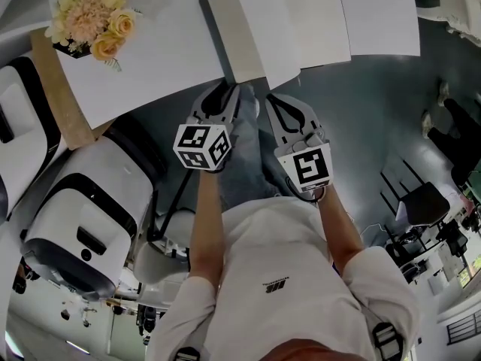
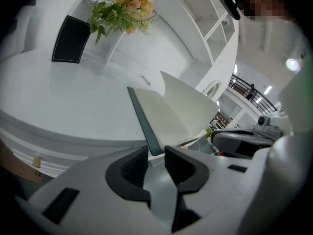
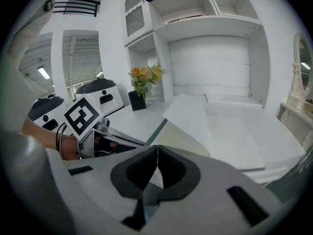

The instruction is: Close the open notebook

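I find the table point(image 1: 165, 51) bare left of the notebook point(image 1: 323, 21) as far as the flowers point(image 1: 90, 13) at far left. The raised page point(image 1: 259, 28), clamped in my right gripper point(image 1: 275, 98), bars crossing; a white rounded unit point(image 1: 90, 216) crowds the near left.

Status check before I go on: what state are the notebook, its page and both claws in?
notebook: open, lying flat.
page: lifted, partway over.
left claw: open, at the notebook's near edge.
right claw: shut on the page.
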`<action>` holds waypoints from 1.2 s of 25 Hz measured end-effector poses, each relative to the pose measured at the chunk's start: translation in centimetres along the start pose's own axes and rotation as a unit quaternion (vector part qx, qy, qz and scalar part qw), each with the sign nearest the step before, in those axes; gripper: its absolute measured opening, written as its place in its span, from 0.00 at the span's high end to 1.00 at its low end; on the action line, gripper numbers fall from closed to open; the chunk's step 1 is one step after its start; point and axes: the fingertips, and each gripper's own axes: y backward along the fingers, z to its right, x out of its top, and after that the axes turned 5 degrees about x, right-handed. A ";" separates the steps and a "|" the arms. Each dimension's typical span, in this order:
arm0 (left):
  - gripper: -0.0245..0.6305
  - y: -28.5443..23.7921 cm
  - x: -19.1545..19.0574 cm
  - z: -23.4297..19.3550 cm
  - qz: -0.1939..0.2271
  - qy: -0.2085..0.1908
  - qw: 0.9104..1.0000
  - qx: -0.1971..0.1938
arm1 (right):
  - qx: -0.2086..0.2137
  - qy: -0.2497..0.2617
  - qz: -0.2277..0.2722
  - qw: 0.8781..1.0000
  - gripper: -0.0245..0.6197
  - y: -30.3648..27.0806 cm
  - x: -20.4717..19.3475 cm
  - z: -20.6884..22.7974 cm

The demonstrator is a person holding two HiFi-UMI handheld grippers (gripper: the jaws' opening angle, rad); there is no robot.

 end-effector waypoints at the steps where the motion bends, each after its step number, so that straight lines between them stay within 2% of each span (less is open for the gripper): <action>1: 0.96 -0.1 -0.1 0.1 -0.004 -0.002 1.000 -0.005 | 0.001 0.000 -0.001 1.000 0.97 0.0 0.0 0.0; 14: 0.96 1.4 1.5 2.0 -0.012 -0.032 0.999 -0.014 | -0.009 0.004 0.008 1.000 0.97 0.5 1.5 1.1; 23: 0.96 3.2 4.1 5.2 -0.002 -0.069 0.997 -0.036 | -0.028 0.000 0.023 0.999 0.97 1.9 2.7 1.9; 30: 0.96 4.0 5.8 8.3 0.008 -0.116 0.992 -0.052 | -0.047 -0.004 0.041 0.998 0.97 3.4 3.9 2.3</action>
